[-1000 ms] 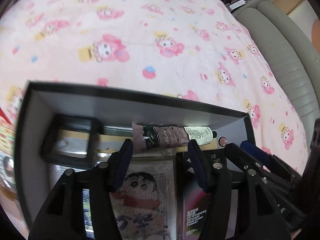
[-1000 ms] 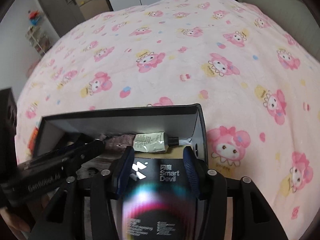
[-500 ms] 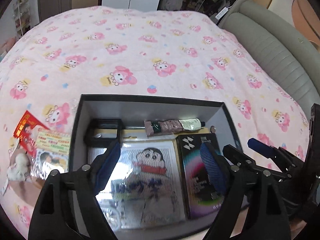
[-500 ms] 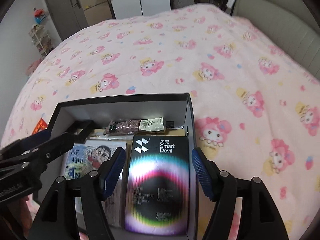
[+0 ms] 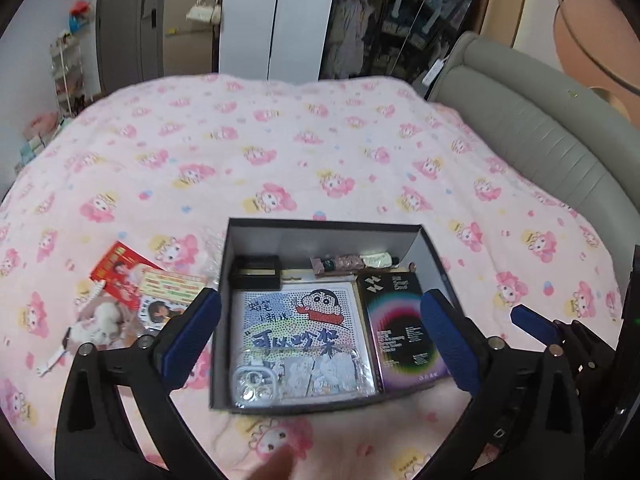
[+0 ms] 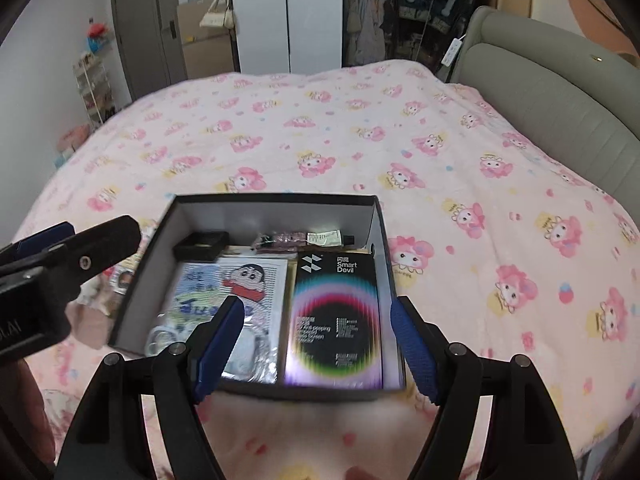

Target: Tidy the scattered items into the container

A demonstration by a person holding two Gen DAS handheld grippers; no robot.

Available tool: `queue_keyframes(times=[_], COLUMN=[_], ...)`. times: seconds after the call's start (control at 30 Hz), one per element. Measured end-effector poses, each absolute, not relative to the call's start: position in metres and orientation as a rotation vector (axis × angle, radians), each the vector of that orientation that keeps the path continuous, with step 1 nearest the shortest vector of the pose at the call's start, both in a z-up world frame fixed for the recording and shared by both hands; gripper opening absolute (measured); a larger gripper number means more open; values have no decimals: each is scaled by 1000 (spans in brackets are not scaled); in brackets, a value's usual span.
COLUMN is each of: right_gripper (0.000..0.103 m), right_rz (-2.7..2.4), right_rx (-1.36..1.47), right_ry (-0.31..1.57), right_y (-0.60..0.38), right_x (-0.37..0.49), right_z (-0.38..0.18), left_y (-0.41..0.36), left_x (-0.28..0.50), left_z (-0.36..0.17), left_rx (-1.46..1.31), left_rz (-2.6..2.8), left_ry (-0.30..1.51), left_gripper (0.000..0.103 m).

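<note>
While both grippers hang above the near edge of the box (image 5: pixel 224 304), neither has anything in it: the left gripper (image 5: pixel 320 336) has its jaws opening, now spread wide with only air between the pads, and the right gripper (image 6: pixel 316 344) is the same, jaws opening and empty.

Already in the box: cartoon card (image 5: pixel 300 332) in the middle, black phone-film pack (image 6: pixel 336 316) against the right wall, tube (image 5: pixel 352 262) along the far wall, small black case (image 5: pixel 256 270) in the far-left corner, clear trinket (image 5: pixel 252 384) in the near-left corner.

Still outside, all left of the box on the blanket (image 5: pixel 320 140): red packet (image 5: pixel 116 270), yellow-topped card packet (image 5: pixel 168 292) just beside the box's left wall, white fluffy charm (image 5: pixel 96 320) furthest left. From the right wrist view these are mostly hidden behind the left gripper.

My read on the next step:
- Use the left gripper; that pile is on its side.
- Take the card packet first, since it lies partly over the red packet.
- Flat packets on soft bedding are awkward. Come in low, pinch an edge that sits proud, don't dig into the fleece.
- Keep the right gripper clear of the box opening.
- Drop onto the cartoon card, the widest flat spot.
- The charm looks to have a strap trailing; grab the body so it doesn't snag on the box wall.
</note>
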State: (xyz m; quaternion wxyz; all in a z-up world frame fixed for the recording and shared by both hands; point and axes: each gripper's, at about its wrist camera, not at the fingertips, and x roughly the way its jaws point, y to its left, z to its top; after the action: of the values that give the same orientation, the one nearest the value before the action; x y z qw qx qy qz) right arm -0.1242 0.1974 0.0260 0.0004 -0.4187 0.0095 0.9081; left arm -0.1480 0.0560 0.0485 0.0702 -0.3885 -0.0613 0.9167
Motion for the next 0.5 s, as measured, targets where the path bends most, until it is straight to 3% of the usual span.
queue_keyframes(times=[0.27,0.5], right_gripper=[76,79], right_rz=[2894,2898], right_rx=[-1111,-1044], right_ry=[55,54], right_y=[195,189], right_x=[-59,-6], right_z=[78,87], left_y=[50,51], left_x=[-79,-21], left_z=[87,98], left_rx=[-1059,-1000], left_rz=[2806,2875], left_ry=[-163,-122], left_gripper=[102,102])
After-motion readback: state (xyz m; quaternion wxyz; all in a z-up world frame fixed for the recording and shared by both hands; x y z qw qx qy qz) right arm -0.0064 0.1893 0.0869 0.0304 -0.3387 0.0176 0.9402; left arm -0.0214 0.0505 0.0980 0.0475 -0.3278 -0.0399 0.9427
